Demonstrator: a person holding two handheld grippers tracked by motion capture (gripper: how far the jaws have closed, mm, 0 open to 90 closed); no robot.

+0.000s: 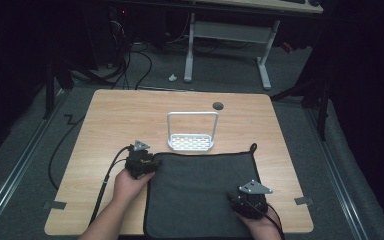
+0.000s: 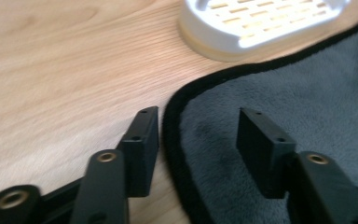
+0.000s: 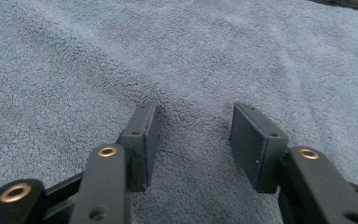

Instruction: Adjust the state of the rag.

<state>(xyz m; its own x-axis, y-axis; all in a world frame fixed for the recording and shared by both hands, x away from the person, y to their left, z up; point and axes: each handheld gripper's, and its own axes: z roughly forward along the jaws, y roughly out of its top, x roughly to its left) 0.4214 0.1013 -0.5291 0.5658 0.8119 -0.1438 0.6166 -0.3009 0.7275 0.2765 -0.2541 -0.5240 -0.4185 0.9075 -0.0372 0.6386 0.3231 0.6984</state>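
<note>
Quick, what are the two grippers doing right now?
Left gripper: open, fingers straddling the grey cloth's black edge, gripping nothing.
Right gripper: open over the cloth, holding nothing.

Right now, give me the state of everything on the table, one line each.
Towel: spread flat, unfolded, on the table's near edge.
Rack: upright, nothing on it, just beyond the towel's far edge.
Left gripper: open, astride the towel's corner hem, nothing gripped.
Right gripper: open over the towel, nothing gripped.
Table: wooden top, towel covering its near middle.
</note>
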